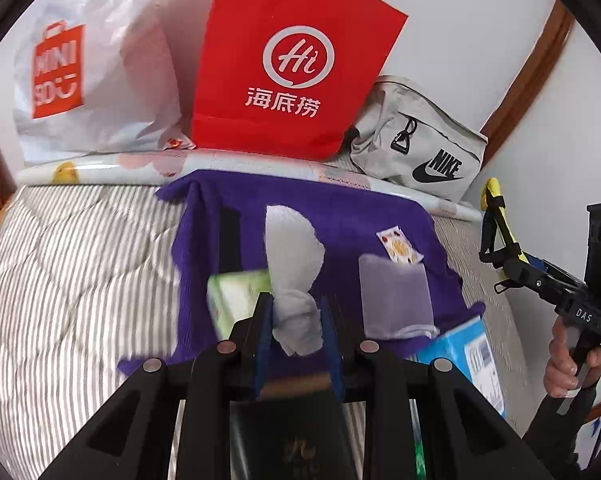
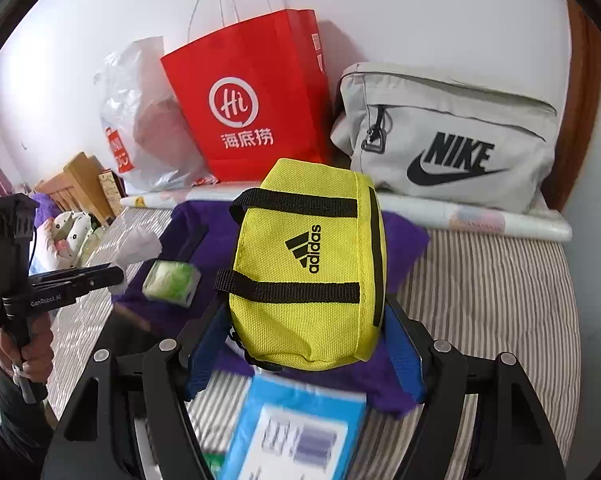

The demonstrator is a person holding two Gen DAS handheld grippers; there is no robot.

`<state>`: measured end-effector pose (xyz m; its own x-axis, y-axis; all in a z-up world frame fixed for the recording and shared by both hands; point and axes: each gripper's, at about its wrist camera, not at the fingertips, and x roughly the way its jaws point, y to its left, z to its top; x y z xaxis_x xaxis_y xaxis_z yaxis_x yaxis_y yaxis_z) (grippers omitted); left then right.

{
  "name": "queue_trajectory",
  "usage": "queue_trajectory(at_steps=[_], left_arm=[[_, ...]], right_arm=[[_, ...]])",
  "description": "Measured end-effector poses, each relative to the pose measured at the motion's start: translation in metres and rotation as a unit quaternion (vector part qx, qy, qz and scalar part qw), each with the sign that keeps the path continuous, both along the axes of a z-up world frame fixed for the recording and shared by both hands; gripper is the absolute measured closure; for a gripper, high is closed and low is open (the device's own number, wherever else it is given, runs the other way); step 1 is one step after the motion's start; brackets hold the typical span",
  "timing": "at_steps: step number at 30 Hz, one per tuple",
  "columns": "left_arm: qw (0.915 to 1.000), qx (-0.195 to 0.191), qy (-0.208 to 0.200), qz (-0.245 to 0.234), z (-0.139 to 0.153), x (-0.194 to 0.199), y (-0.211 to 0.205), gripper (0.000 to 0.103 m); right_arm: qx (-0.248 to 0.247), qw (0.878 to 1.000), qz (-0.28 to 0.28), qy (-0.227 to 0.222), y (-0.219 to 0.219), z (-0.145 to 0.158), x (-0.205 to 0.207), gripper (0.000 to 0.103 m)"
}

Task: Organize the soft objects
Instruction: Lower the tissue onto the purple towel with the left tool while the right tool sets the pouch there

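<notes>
In the left wrist view, my left gripper (image 1: 300,328) is shut on a white rolled cloth (image 1: 296,256), which sticks out forward between the blue pads. It hangs over a purple towel (image 1: 340,208) spread on the striped bed. My right gripper (image 2: 304,344) is shut on a yellow Adidas pouch (image 2: 308,264) with black straps, gripped at its lower sides and lifted above the purple towel (image 2: 404,240). In the right wrist view, the left gripper (image 2: 114,276) shows at the left with the white cloth (image 2: 140,244).
On the towel lie a green tissue pack (image 1: 236,300), a translucent pouch (image 1: 396,300), a small patterned packet (image 1: 400,246) and a blue box (image 1: 464,352). Against the wall stand a white plastic bag (image 1: 92,72), a red paper bag (image 1: 296,60) and a grey Nike pouch (image 1: 416,148).
</notes>
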<state>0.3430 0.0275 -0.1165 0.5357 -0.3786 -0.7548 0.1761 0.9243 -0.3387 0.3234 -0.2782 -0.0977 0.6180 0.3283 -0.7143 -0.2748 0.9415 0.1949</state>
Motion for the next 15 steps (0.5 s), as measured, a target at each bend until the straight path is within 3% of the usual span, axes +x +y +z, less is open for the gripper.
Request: queue_trajectory(at_steps=[9,15], left_arm=[[0.9996,0.02,0.022,-0.005,-0.004,0.069,-0.02,0.08],[0.9984,0.027,0.049,-0.003,-0.026,0.091,-0.024,0.08]], right_arm=[[-0.008,1.0,0.02,0.014,0.032,0.005,0.067,0.03],[-0.008,0.999,0.019,0.031,0.038,-0.013,0.09,0.03]])
